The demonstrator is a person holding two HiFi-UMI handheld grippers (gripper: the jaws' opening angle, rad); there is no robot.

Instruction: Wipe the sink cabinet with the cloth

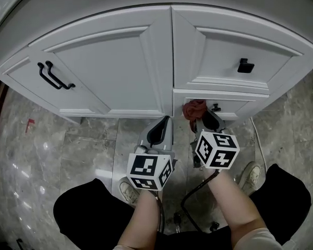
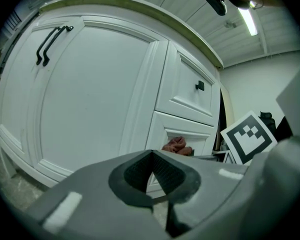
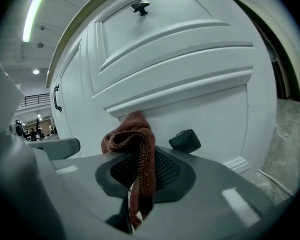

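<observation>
The white sink cabinet [image 1: 120, 61] fills the upper half of the head view. A red-brown knitted cloth [image 1: 194, 108] is bunched against the lower right drawer front [image 1: 240, 107], just left of its black knob [image 1: 215, 107]. My right gripper [image 1: 204, 115] is shut on the cloth [image 3: 134, 134], which hangs down between the jaws. My left gripper [image 1: 165, 121] is beside it on the left, shut and holding nothing, pointing at the cabinet's base. In the left gripper view the closed jaws [image 2: 152, 154] face the door, with the cloth [image 2: 177, 145] visible beyond.
A black bar handle [image 1: 55, 77] is on the left door and a square black knob [image 1: 245, 65] on the upper right drawer. The grey marble floor [image 1: 52, 145] lies below. The person's shoes [image 1: 250, 175] and a black cable [image 1: 190, 202] are near the cabinet's foot.
</observation>
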